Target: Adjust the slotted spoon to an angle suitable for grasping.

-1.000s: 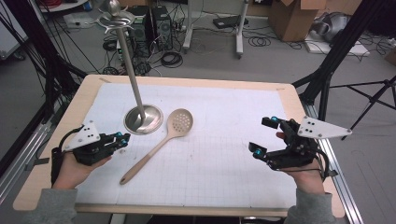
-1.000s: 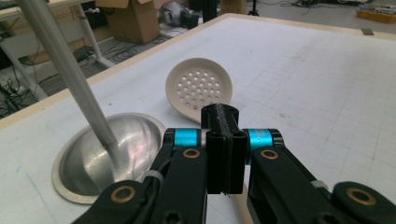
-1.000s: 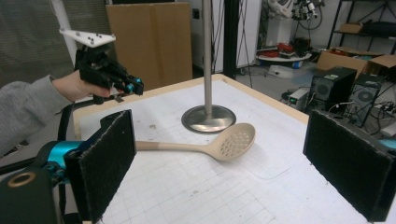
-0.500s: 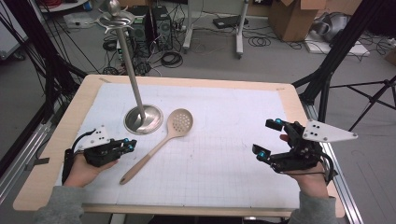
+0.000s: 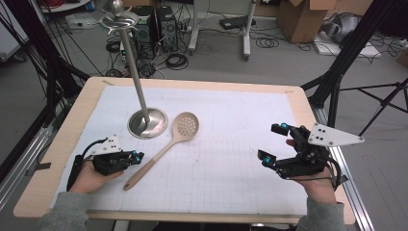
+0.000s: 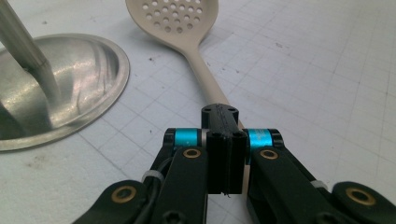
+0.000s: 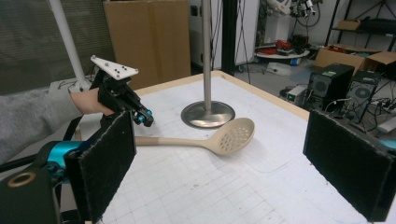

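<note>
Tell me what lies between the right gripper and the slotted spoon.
Bare gridded mat: in the high view nothing lies between the open right gripper and the slotted spoon.

The right claw (image 7: pixel 224 172) gapes wide toward the slotted spoon (image 7: pixel 219 137) beside the metal stand (image 7: pixel 207 112).

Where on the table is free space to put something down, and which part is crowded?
The mat is bare between the slotted spoon and the right claw, and also along the far edge behind the spoon's bowl. It is crowded at near left: the stand base, the spoon handle and the shut left claw sit close together.
</note>
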Available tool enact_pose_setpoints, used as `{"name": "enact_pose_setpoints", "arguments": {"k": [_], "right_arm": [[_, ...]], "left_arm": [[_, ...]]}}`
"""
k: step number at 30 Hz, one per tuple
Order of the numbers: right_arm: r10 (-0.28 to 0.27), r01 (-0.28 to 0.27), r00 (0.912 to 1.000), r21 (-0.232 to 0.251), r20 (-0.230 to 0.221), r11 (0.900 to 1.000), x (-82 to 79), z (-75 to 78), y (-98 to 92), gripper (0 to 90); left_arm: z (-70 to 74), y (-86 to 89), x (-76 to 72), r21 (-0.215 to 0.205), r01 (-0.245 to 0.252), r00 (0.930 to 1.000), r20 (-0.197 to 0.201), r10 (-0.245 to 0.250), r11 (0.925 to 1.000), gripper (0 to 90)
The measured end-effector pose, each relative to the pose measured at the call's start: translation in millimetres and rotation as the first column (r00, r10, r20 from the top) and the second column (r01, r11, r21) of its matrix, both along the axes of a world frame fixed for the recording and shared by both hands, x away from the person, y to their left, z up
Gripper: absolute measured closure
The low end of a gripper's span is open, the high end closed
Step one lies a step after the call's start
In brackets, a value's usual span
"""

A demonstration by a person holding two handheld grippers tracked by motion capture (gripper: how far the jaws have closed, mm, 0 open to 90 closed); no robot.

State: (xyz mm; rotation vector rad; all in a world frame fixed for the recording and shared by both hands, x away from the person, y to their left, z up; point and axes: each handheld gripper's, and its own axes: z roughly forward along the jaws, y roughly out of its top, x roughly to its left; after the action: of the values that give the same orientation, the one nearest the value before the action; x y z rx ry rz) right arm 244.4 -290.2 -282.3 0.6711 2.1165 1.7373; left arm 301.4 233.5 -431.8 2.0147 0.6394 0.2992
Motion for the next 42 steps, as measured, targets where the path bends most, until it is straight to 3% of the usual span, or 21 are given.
{"name": "enact_pose_setpoints", "arguments": {"k": [14, 20, 31, 42], "right_arm": [[-0.009, 0.009, 1.0, 0.004, 0.001, 1.0, 0.9, -1.3, -0.5, 8.2], [-0.008, 0.008, 1.0, -0.001, -0.005, 1.0, 1.6, -2.5, 0.1, 8.2], [-0.006, 0.006, 0.9999, -0.01, -0.015, 1.0, 3.8, -5.6, 2.4, 8.2], [-0.007, 0.007, 0.9999, -0.01, -0.015, 1.0, 4.6, -6.4, 1.7, 8.2]], "left_arm": [[-10.8, 1.6, 1.5, 0.05, 0.029, 0.9988, -0.042, -0.027, 0.9983, 89.7], [-17.5, 0.3, 1.9, 0.097, 0.059, 0.9955, -0.08, -0.051, 0.9935, 89.7], [-17.8, -4.6, -1.0, 0.087, 0.083, 0.9933, -0.088, -0.075, 0.9927, 89.7], [-17.5, -18.7, -6.1, 0.097, 0.141, 0.9874, -0.086, -0.133, 0.9852, 89.7]]}}
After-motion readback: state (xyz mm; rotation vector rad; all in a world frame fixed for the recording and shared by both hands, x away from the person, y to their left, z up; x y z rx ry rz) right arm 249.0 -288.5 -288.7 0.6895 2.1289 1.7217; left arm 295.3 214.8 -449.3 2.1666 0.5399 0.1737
